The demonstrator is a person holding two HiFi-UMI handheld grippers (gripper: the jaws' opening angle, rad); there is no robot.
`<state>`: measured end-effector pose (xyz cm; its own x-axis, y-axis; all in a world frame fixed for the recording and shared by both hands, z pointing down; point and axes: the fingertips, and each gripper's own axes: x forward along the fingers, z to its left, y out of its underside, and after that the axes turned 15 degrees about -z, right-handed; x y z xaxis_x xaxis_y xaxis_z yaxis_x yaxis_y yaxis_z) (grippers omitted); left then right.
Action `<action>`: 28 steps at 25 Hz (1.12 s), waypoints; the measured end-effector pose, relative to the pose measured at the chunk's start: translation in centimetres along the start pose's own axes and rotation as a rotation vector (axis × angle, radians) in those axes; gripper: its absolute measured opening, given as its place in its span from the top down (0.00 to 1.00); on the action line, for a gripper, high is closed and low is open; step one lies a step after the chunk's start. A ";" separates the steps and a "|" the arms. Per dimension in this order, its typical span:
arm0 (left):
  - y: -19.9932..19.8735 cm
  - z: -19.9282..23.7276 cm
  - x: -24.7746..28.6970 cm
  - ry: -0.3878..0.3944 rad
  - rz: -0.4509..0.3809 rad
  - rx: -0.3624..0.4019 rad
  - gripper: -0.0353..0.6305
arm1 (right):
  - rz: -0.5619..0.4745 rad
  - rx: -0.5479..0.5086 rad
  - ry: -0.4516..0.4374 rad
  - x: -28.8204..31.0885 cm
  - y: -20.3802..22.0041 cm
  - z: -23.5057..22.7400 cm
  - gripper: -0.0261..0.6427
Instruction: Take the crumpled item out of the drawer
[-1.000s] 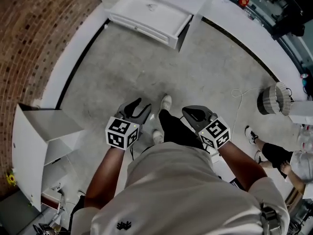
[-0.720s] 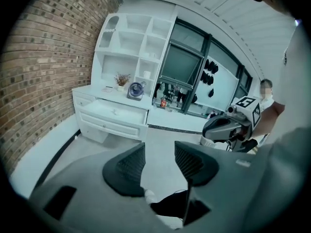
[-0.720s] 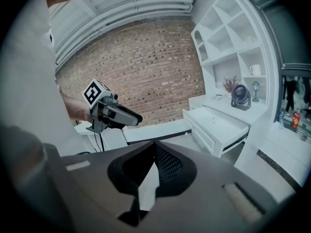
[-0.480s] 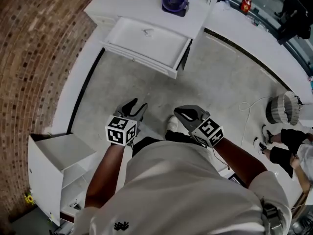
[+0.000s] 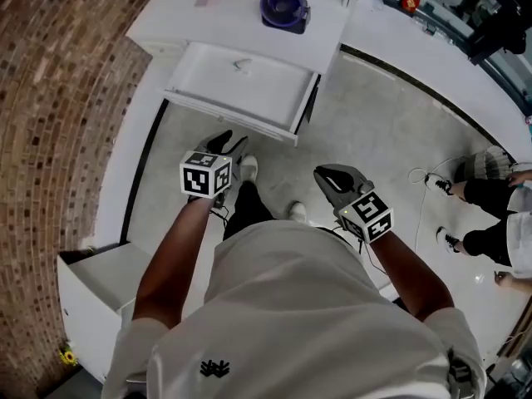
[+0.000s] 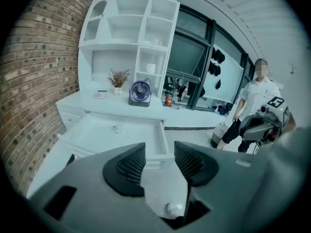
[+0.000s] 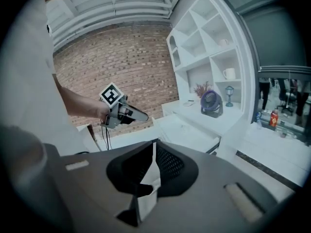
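The white drawer (image 5: 287, 121) stands pulled out of the counter ahead of me. A small pale crumpled item (image 5: 242, 65) lies on its floor near the back, also visible as a small lump (image 6: 116, 128) in the left gripper view. My left gripper (image 5: 229, 141) is held out just short of the drawer's front edge, jaws open and empty (image 6: 159, 160). My right gripper (image 5: 331, 175) hangs lower and further back over the floor, its jaws closed together with nothing in them (image 7: 153, 152).
A blue fan (image 5: 283, 7) and small items sit on the counter behind the drawer. An open white cabinet (image 5: 91, 277) stands at lower left by the brick wall (image 5: 58, 98). Other people's legs (image 5: 490, 194) are at the right. Shelves (image 6: 141, 28) rise above the counter.
I have walked closer to the drawer, which now fills more of the head view. My left gripper has moved forward up to its front edge; the right one trails behind.
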<state>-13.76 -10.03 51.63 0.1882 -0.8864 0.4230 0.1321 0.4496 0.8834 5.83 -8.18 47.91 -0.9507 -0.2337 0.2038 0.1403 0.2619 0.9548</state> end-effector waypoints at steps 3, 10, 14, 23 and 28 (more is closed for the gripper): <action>-0.8 3.4 3.7 0.024 0.036 0.029 0.66 | 0.012 0.007 0.074 0.4 0.1 -1.6 0.91; -1.3 12.1 13.2 0.053 0.129 0.038 0.65 | 0.056 0.067 0.259 2.3 0.9 -6.3 0.92; -0.6 17.3 18.7 0.058 0.212 0.057 0.65 | 0.065 0.085 0.353 5.6 -0.6 -8.7 0.92; 2.0 24.5 27.9 0.092 0.346 0.013 0.64 | 0.100 0.170 0.525 10.9 -1.1 -10.9 0.93; 4.8 26.0 30.9 0.095 0.413 -0.030 0.63 | 0.132 0.224 0.609 11.5 -0.5 -9.8 0.93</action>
<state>-32.63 -38.16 74.15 0.3200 -0.6174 0.7186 0.0552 0.7693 0.6365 -2.47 -20.17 51.93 -0.5940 -0.6566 0.4649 0.1215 0.4980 0.8586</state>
